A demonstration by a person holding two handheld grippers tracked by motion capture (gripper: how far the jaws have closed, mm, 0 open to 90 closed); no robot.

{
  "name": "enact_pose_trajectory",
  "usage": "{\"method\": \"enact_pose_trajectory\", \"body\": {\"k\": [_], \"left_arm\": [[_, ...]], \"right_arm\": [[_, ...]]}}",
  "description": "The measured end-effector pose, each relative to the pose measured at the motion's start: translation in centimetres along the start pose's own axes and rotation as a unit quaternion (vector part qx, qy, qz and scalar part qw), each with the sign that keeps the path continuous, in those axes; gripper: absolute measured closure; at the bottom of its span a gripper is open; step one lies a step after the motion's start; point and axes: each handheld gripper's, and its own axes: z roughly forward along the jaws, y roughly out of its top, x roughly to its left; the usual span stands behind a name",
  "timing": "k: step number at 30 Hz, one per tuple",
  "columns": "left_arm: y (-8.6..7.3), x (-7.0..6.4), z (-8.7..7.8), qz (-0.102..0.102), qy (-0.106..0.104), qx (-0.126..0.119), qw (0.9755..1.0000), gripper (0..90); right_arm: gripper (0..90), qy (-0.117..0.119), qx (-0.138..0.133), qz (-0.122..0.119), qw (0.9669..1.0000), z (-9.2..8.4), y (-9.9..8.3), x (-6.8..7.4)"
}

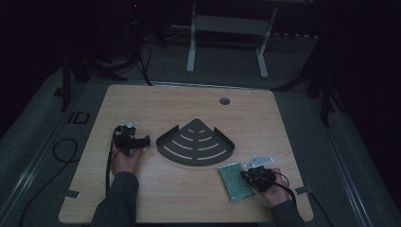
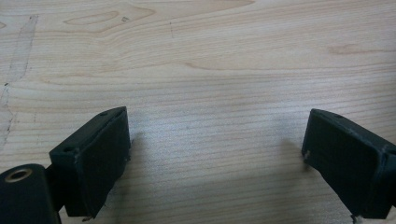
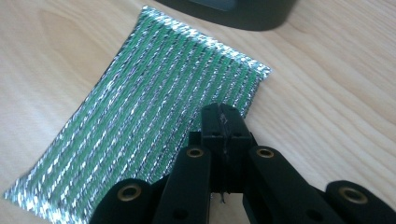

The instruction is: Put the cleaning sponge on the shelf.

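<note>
Right tongs pinched closed at the green foil pouch's edge, grip unclear; it looks light, crinkly, slippery. Left tongs gape, empty, over the counter.

Closed gripper over green-silver scouring pad.

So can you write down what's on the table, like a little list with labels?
table: light wood
middle: dark fan-shaped rack with slots
near right: shiny green and silver pad, lying flat
left gripper: open, over bare wood
right gripper: shut, at the pad's edge; whether it pinches the pad is unclear
</note>
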Motion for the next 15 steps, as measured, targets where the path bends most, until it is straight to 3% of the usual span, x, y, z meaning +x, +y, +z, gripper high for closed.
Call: {"method": "enact_pose_trajectory", "body": {"k": [7,15], "left_arm": [[0.0,0.0,0.0,0.0,0.0,0.0,1.0,8.2],[0.0,0.0,0.0,0.0,0.0,0.0,1.0,8.2]], "right_arm": [[90.0,-0.017,0.007,0.016,0.9997,-0.2,-0.5,-1.9],[89.5,-0.017,0.012,0.024,0.9995,0.1,-0.3,-3.9]]}}
